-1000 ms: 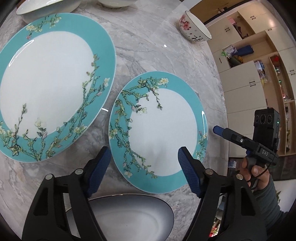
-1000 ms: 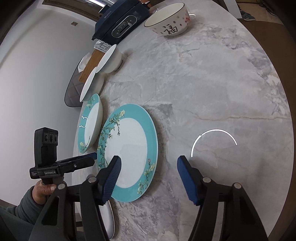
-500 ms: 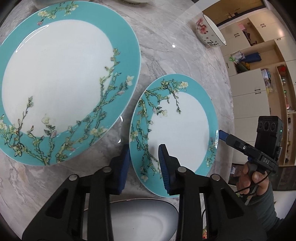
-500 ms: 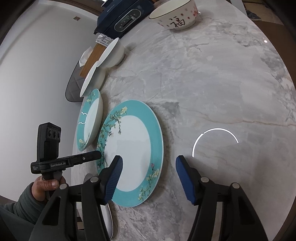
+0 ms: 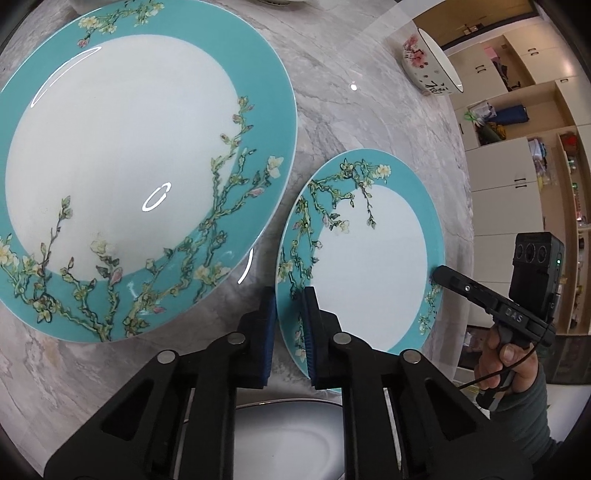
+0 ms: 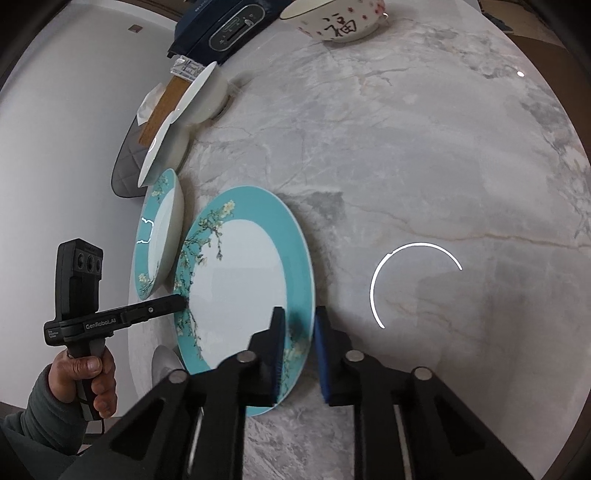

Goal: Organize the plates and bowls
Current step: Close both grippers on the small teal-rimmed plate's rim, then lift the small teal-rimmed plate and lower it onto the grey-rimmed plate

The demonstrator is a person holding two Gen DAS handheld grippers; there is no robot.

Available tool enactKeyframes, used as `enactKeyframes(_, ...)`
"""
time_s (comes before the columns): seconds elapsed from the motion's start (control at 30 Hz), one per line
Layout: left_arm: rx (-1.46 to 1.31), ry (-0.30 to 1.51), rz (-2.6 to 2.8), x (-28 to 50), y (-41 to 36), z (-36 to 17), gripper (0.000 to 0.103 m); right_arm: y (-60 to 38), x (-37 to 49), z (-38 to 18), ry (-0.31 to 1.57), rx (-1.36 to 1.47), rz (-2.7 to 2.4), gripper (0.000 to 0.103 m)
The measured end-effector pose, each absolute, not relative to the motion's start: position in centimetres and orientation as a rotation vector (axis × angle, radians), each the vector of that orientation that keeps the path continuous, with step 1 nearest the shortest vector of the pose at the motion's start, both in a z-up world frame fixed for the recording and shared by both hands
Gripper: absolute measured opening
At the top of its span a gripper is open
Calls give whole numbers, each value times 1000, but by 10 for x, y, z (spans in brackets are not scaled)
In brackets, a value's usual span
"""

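A small teal-rimmed floral plate (image 5: 369,266) lies on the marble table, next to a large matching plate (image 5: 125,166). My left gripper (image 5: 290,325) is shut on the small plate's left rim. My right gripper (image 6: 297,350) is shut on the same plate's (image 6: 240,280) opposite rim; it also shows in the left wrist view (image 5: 458,284). The large plate (image 6: 159,232) lies just beyond the small one in the right wrist view. The left gripper shows there too (image 6: 177,302).
A white bowl with red flowers (image 6: 336,18) stands at the far side. Two white dishes (image 6: 173,122) sit beyond the large plate, near a dark appliance (image 6: 229,29). A grey oval dish (image 5: 280,439) lies under my left gripper. Cabinets (image 5: 517,155) stand past the table edge.
Both grippers moved in on the small plate and closed on its opposite rims; a second ago both were open.
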State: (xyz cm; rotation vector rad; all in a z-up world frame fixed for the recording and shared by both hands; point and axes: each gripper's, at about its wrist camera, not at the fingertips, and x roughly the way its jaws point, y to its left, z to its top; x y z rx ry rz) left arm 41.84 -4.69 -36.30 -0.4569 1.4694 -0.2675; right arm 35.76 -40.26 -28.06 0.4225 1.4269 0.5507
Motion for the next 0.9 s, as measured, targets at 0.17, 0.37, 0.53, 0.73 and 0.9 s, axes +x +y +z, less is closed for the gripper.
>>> enactKeyframes(0.17,-423,1476,-251,420,-50,-360,12,-399,356,-278,1439,390,518,12)
enactKeyframes(0.37,-435,1475,-243,419,-49,-360,12,-398,356,-278,1445,397,489,12)
enactKeyframes(0.53,-438,1459,-245,419,-49,-353,12,-402,356,-273,1434,424,486,12)
enactKeyframes(0.73,-417,1429,-262,415,-53,-337,12,-407,354,-258,1405,422,476,12)
enactKeyframes(0.9,-424,1399,-279,406,-52,-316,12,-409,348,-239,1379,430,477,12)
